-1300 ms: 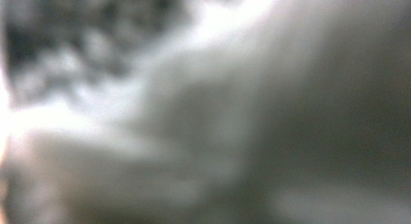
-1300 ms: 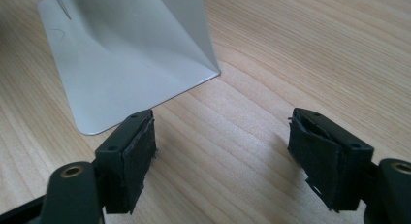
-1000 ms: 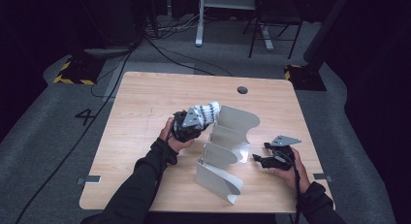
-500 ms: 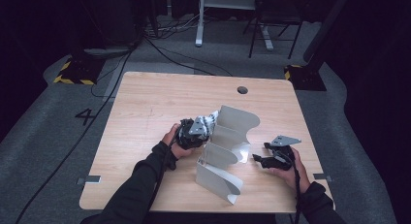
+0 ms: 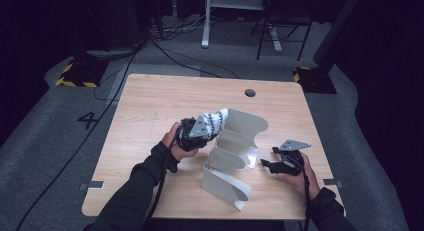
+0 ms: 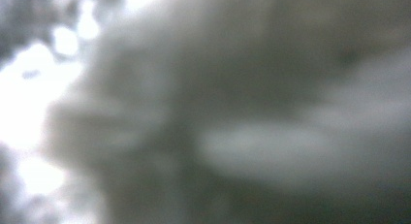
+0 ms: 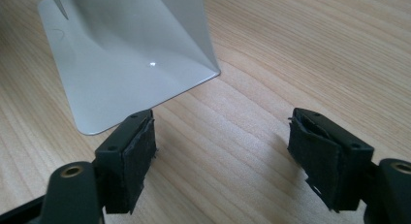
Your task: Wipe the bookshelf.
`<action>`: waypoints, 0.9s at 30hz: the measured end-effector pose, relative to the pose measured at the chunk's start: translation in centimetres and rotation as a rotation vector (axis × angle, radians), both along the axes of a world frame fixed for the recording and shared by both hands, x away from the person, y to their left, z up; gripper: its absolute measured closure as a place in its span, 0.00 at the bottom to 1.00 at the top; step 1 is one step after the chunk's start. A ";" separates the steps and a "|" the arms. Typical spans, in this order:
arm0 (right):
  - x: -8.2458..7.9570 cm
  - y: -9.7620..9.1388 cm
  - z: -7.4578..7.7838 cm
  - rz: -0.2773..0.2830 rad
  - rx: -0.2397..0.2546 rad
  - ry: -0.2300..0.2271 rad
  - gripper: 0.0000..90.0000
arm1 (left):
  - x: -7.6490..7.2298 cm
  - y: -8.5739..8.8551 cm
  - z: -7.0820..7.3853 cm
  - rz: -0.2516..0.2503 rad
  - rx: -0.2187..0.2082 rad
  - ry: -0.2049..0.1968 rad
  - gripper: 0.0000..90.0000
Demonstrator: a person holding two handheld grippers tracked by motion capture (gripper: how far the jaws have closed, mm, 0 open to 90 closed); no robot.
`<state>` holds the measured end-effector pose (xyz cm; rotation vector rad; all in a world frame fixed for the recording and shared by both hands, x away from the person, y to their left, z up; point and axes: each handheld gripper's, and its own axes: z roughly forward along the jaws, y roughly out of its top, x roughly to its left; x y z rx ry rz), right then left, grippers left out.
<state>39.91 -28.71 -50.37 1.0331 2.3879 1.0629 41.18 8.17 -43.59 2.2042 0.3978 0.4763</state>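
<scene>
A pale grey metal rack (image 5: 235, 156) with curved dividers stands in the middle of the wooden table (image 5: 150, 106). My left gripper (image 5: 209, 128) is at the rack's far-left end, shut on a black-and-white striped cloth (image 5: 216, 121) that touches the farthest divider. In the left gripper view the cloth (image 6: 203, 112) is a grey-white blur right against the lens. My right gripper (image 5: 264, 164) rests low by the table on the rack's right side, open, with bare wood between its pads (image 7: 138, 151). One flat foot of the rack (image 7: 131, 64) lies just beyond its jaws.
A round cable hole (image 5: 250, 93) sits near the table's far edge. Cables trail from both grippers toward the front edge. Beyond the table are a desk frame (image 5: 235, 21), a chair (image 5: 280, 26) and floor cables.
The left gripper with the striped cloth has shifted slightly right, toward the rack's farthest divider. The right gripper has kept still.
</scene>
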 end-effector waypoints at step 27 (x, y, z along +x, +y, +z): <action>0.0 0.0 0.0 -0.002 0.000 0.000 0.29 | -4.5 1.7 1.8 -0.070 -0.037 -0.037 0.84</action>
